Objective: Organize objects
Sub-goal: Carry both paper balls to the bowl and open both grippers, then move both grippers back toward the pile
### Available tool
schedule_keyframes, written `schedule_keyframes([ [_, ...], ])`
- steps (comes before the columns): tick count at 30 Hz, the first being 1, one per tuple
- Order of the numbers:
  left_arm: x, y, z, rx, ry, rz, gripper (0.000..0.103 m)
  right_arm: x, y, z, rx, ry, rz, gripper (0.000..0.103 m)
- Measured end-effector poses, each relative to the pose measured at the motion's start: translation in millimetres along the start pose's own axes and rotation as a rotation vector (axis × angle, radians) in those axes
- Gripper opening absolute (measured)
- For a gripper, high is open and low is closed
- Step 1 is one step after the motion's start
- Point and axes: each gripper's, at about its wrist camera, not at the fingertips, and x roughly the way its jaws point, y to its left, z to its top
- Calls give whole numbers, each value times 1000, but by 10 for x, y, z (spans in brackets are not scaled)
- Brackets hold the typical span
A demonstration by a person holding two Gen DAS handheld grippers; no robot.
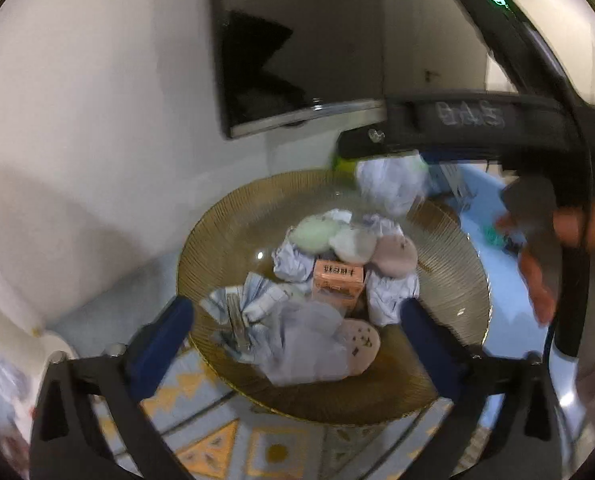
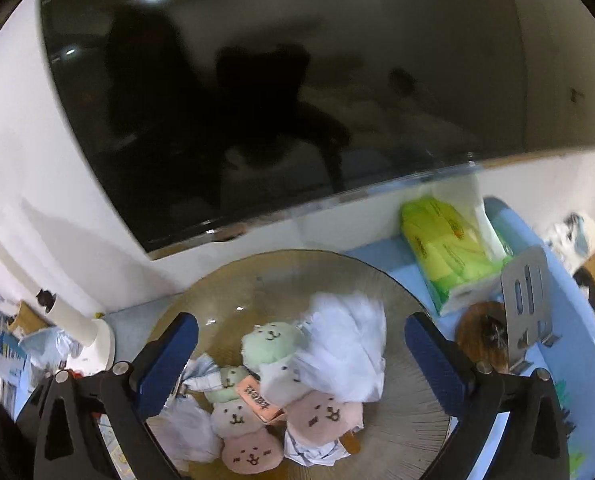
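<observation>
A large ribbed amber glass plate holds a pile: round plush faces in green, white and pink, a small orange box, and crumpled white wrappers. A white crumpled bag is in mid-air just below the right gripper's jaws, over the plate's far side. My left gripper is open and empty above the plate's near part. My right gripper is open over the pile; its body shows in the left wrist view.
A dark TV screen hangs on the white wall behind. A green tissue pack, a metal stand and a brown coaster sit on the blue table at right. A white lamp base stands at left.
</observation>
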Motion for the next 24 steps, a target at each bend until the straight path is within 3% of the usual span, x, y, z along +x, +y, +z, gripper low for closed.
schedule_keyframes([
  [2,4,-38,-45,30,-18,12,102,6,-50,-6,26,13,14,103],
  [6,48,59,-95,-35,2,-25,102,-27,-62,-51,66,23,17,103],
  [12,46,108,-201,-49,18,29,102,-76,123,-174,112,52,86,103],
  [24,-608,464,-363,-106,-13,110,102,-456,1167,-351,-35,43,151,103],
])
